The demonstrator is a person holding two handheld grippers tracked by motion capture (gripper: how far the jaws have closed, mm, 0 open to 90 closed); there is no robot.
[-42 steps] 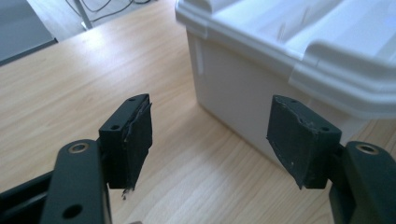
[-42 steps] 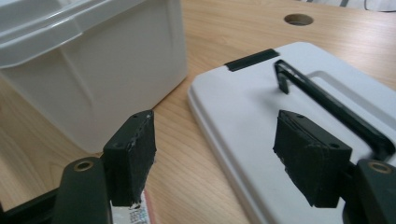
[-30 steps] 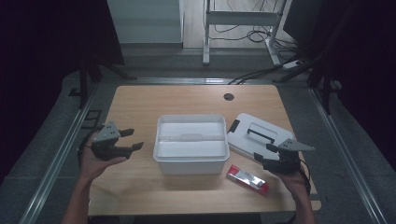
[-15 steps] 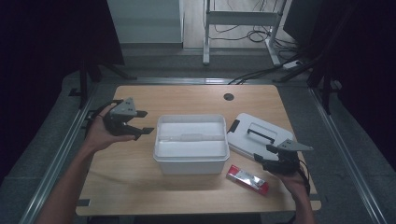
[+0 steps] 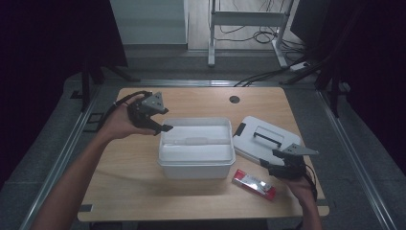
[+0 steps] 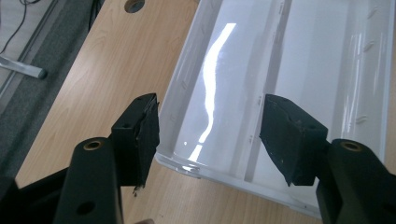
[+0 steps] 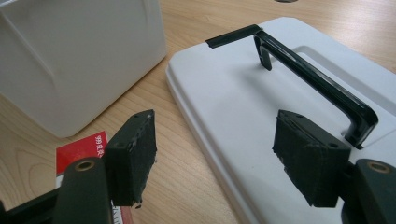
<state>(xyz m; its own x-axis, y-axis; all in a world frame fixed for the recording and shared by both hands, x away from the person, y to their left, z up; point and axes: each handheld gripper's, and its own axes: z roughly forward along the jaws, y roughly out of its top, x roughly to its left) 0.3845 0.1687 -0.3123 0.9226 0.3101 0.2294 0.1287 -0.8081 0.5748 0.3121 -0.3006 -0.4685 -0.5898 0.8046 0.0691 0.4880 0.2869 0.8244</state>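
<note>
A white plastic bin [image 5: 167, 160] [image 6: 196, 60] stands open in the middle of the wooden table [image 5: 129, 172]. Its white lid [image 5: 253, 146] [image 7: 243, 107], with a black handle [image 5: 267, 134] [image 7: 322, 88], lies flat to the bin's right. A red packet [image 5: 253, 183] [image 7: 81, 147] rests on the table in front of the lid. My left gripper [image 5: 165, 125] [image 6: 210, 135] hovers open over the bin's far left corner, its jaws spread above the rim. My right gripper [image 5: 268, 165] [image 7: 217, 158] sits open at the lid's near edge, with nothing between its jaws.
A round cable hole [image 5: 234, 99] [image 6: 134, 5] sits at the table's far side. A bare strip of table runs along the left and front of the bin. Dark floor, metal rails and a desk frame [image 5: 249, 19] surround the table.
My left gripper has travelled forward and to the right, from the table's left side up to the bin's far left corner. The right gripper has stayed by the lid.
</note>
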